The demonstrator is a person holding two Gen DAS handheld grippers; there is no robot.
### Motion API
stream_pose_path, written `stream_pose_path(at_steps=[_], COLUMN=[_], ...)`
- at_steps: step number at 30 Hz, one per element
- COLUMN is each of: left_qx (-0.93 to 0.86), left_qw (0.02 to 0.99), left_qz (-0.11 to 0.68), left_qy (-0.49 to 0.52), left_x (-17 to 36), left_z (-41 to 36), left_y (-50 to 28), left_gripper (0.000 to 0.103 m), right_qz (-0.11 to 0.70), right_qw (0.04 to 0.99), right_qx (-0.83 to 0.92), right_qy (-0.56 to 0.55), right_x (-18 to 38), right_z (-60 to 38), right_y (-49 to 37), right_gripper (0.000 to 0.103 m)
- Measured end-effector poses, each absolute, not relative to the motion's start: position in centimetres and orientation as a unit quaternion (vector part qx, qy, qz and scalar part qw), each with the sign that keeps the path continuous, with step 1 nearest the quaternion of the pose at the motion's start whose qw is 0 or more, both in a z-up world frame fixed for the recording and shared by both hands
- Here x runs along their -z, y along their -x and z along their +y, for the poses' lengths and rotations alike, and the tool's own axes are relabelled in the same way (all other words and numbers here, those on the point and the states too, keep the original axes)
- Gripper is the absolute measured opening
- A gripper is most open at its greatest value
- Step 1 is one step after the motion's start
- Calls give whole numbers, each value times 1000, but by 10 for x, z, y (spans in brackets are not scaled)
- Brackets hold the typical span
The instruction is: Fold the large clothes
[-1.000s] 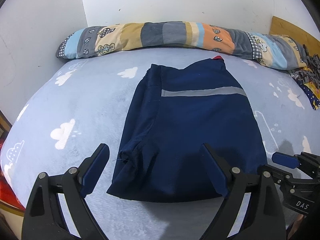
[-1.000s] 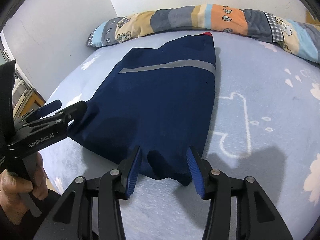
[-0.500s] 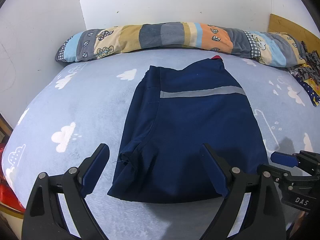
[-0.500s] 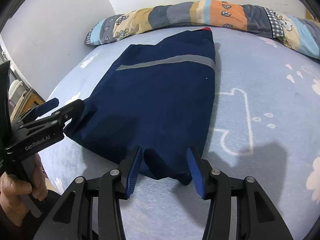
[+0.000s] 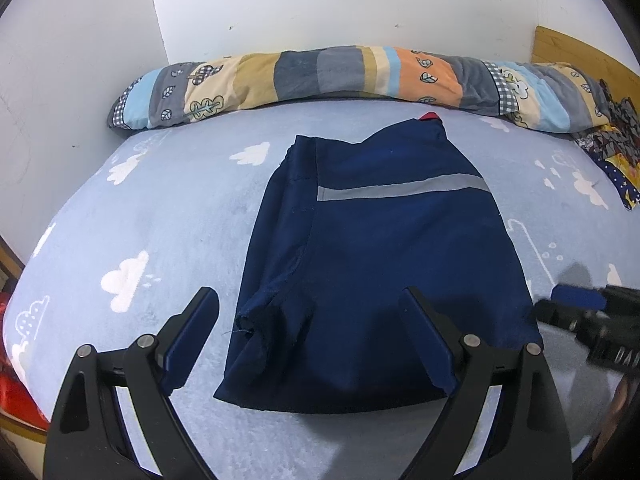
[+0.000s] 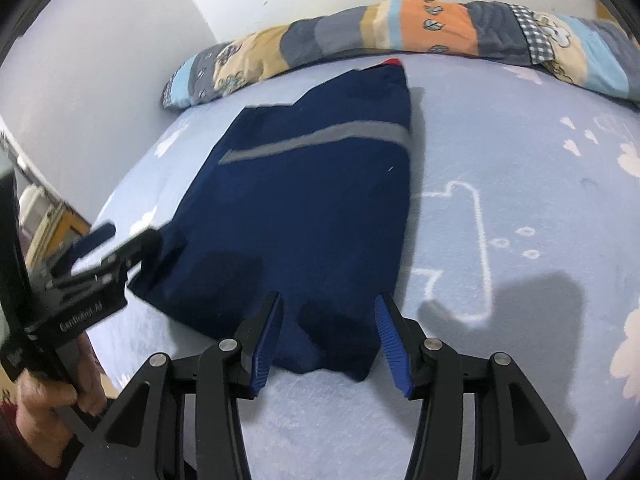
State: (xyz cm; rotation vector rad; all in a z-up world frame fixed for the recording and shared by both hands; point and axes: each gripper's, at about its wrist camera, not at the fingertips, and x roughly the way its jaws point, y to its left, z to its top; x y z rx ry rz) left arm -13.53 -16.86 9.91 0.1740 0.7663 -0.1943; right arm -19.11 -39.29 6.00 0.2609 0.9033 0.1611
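Observation:
A navy garment (image 5: 384, 264) with a grey reflective stripe (image 5: 400, 191) and a red tab at its far end lies folded on a light-blue bed; it also shows in the right wrist view (image 6: 312, 208). My left gripper (image 5: 312, 312) is open, its jaws astride the garment's near left edge, holding nothing. My right gripper (image 6: 328, 320) is open, jaws either side of the near right corner, holding nothing. Each gripper appears in the other's view: the right gripper (image 5: 576, 304), the left gripper (image 6: 116, 248).
A long patchwork bolster (image 5: 360, 76) lies along the far wall. Patterned cloth (image 5: 612, 152) sits at the far right by a wooden headboard (image 5: 568, 48). The blue cloud-print sheet (image 5: 160, 216) surrounds the garment. A white wall stands on the left.
Both grippers have moved slightly; the right wrist view has shifted and is blurred. The garment lies as before and both jaws stay open.

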Motion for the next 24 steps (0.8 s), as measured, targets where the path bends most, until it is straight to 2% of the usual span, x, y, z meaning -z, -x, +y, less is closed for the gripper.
stream_pose_path(at_steps=[7, 12, 14, 24], left_qx=[95, 129, 146, 206], left_qw=[908, 855, 825, 756], left_qz=[406, 486, 508, 566], left_qy=[-45, 130, 200, 257], left_x=[-91, -66, -53, -16], left_z=[-148, -89, -67, -59], left_y=[107, 71, 59, 8], left_gripper=[92, 92, 93, 93], right_qz=[432, 445, 451, 478], right_qw=[882, 860, 852, 827], right_qx=[-73, -83, -86, -89], right_qy=[-175, -234, -252, -283], right_x=[-62, -55, -51, -25], right_z=[-416, -442, -449, -459], right_y=[177, 164, 158, 118], right_gripper=[51, 65, 66, 67])
